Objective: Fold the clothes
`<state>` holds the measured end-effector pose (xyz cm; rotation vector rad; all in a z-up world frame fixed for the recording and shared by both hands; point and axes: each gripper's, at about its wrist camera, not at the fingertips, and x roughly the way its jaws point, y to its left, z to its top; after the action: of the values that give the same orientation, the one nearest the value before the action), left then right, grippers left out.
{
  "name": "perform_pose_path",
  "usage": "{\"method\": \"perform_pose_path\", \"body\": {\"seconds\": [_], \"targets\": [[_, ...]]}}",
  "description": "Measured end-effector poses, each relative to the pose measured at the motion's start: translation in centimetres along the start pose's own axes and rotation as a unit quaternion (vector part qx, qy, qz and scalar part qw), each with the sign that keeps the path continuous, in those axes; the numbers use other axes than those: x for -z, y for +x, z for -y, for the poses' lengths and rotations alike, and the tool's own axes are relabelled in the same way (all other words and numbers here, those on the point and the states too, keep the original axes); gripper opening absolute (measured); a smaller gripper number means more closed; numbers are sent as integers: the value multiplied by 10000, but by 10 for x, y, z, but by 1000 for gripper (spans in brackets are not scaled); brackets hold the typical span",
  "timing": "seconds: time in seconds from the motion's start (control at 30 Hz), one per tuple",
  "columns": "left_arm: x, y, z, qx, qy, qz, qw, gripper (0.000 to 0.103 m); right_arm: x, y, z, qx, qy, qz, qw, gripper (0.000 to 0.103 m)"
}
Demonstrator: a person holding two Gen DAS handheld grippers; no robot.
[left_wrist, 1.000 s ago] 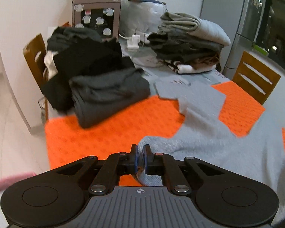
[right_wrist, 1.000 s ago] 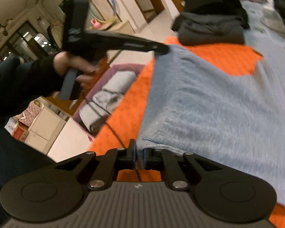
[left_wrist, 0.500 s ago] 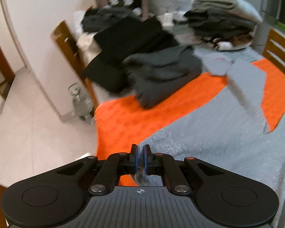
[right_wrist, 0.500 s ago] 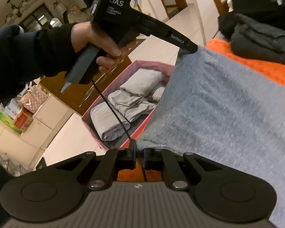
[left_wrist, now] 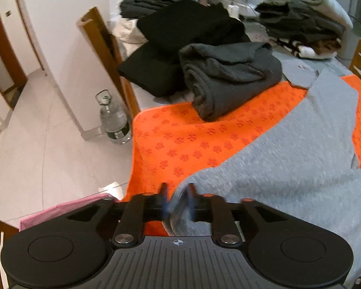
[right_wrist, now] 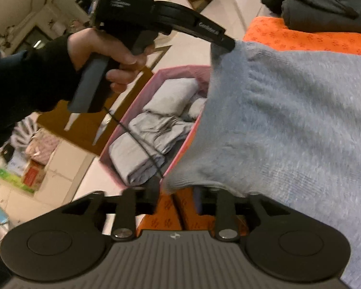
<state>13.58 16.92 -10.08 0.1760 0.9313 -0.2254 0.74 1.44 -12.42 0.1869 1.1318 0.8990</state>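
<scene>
Desk, orange mat [left_wrist: 180, 142] — grey sweater [left_wrist: 288, 168] hem at near edge; both hand-held grippers spread, releasing. Next: regrasp to fold.

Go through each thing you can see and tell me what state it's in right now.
Left gripper: jaws parted, sweater hem between them.
Right gripper: open, sweater edge at its fingers.
Grey sweater: spread over the orange mat, unfolded.
Dark grey garment: folded.
Pink box: open, folded grey clothes inside.
Water bottle: upright on the floor.
</scene>
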Motion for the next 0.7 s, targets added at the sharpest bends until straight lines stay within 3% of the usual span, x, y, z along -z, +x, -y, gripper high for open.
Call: {"method": "perform_pose_path", "body": {"seconds": [0.07,0.2,0.33,0.7], "targets": [[2,-6,-3,-36,-137,43,9999,40,1,-7,0,-66,-105,-107,9999,48],[8,-27,-5,-19,-340,95,9994,50,1,-27,-1,-75,-351,-318,9989,48],[21,-52,3,129,-512,143,9985,60,4,-62,9,164,-478,-252,9984,48],[83,-104,55,449,-643,126,9968,73,27,-125,50,931,-721,-150,9929,48]]}}
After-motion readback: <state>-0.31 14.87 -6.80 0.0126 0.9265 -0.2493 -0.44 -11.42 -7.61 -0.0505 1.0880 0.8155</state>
